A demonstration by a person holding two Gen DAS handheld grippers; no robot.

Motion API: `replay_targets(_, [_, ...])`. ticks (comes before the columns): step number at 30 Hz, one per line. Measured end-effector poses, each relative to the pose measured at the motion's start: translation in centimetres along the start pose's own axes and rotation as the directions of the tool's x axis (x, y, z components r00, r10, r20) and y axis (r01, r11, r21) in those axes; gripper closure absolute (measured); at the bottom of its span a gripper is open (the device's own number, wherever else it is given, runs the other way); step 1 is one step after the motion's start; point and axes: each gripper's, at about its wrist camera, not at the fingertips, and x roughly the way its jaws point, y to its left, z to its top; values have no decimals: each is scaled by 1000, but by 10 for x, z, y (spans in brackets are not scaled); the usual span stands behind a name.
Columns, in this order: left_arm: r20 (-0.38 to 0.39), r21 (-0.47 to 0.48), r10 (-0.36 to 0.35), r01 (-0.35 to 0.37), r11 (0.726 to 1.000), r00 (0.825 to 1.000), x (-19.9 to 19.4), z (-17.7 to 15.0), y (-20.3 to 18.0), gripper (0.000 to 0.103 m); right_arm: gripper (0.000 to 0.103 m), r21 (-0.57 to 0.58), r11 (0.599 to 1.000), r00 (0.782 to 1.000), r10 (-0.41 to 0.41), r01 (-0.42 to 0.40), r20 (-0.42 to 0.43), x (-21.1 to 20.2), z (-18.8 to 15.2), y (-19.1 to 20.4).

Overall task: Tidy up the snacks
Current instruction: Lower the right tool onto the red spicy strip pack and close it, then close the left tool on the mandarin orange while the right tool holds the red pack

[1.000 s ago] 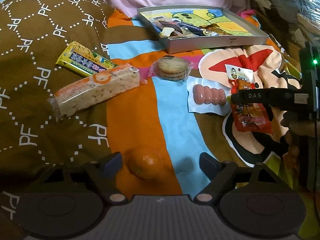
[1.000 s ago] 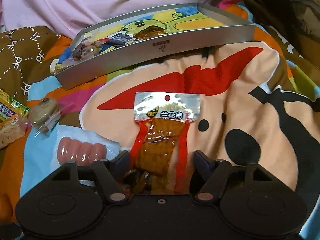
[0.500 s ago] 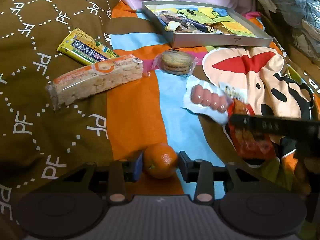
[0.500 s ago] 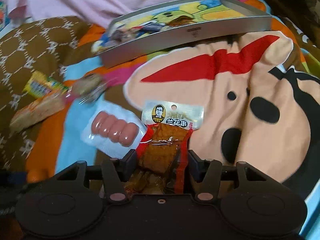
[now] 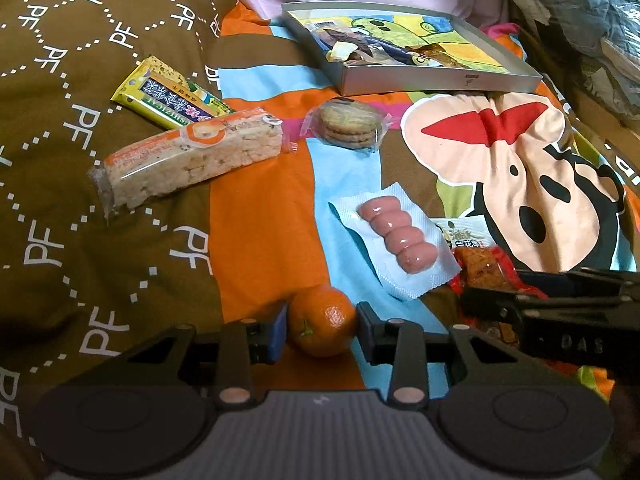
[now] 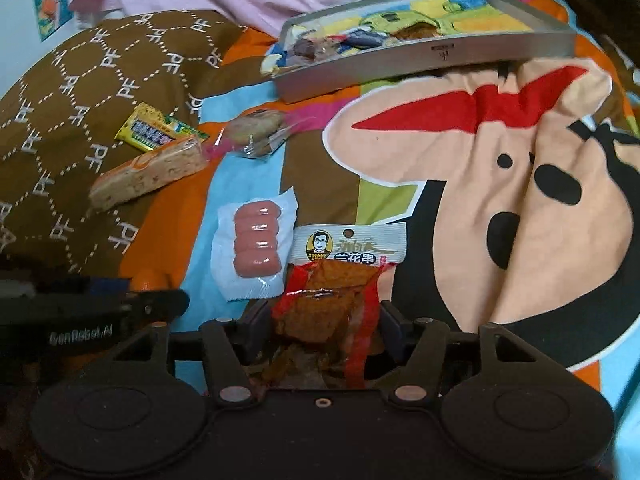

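Both grippers are loaded: my left gripper [image 5: 322, 326] pinches the orange [image 5: 322, 325], my right gripper [image 6: 326, 326] clamps the red packet [image 6: 328, 312], ready for the tray [image 5: 440, 80] beyond.

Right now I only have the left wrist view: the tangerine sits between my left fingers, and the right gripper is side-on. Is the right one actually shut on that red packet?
Observer: Yes. The right wrist view shows the right gripper with a finger pressed on each side of the red snack packet.
Operator: Which end has it got?
Observer: The red lower end. The white header with a man's portrait sticks out ahead, toward the tray.
Operator: Can you check my left grip from there?
Observer: No. The left gripper shows side-on, with only a sliver of the tangerine behind it.
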Motion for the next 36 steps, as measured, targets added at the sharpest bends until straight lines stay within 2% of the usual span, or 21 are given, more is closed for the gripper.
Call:
replay_targets(4, [-1,0,1,-1,1000,1000,0,0,0,60,20,-16,1000,1000,-10,10,-18,10,0,9])
replay_targets(6, [-1,3,1,-1,1000,1000,1,0,0,60,20,-60,998,999,-38,37,-6,11,-5,16])
replay_targets(9, [-2,4,1,-1,1000,1000,1,0,0,60,23,-113,990,997,-78,79,15,11,-13,23])
replay_targets(12, [-1,4,0,0,1000,1000,1,0,0,61,27,-110,989,995,-92,95,33,7,-18,23])
replay_targets(16, [4,9,2,-2,1000,1000,0,-2,-2,64,31,-70,993,995,-88,91,50,-2,-26,18])
replay_targets(23, [1,50,-56,56,997,998,-6,-7,-15,64,33,-77,993,993,-81,87,83,-23,-43,18])
replay_targets(30, [3,46,-80,80,996,997,-7,-9,-18,64,38,-257,954,980,-119,157,157,-35,-59,34])
replay_targets(31, [3,47,-79,78,996,997,-7,-9,-19,64,41,-276,948,981,-115,156,159,-36,-61,37])
replay_targets(32, [3,48,-77,77,996,997,-7,-10,-19,64,49,-291,945,981,-109,153,162,-37,-64,38])
replay_targets(36, [5,48,-77,76,996,997,-7,-10,-19,64,51,-324,934,981,-102,151,163,-42,-68,41])
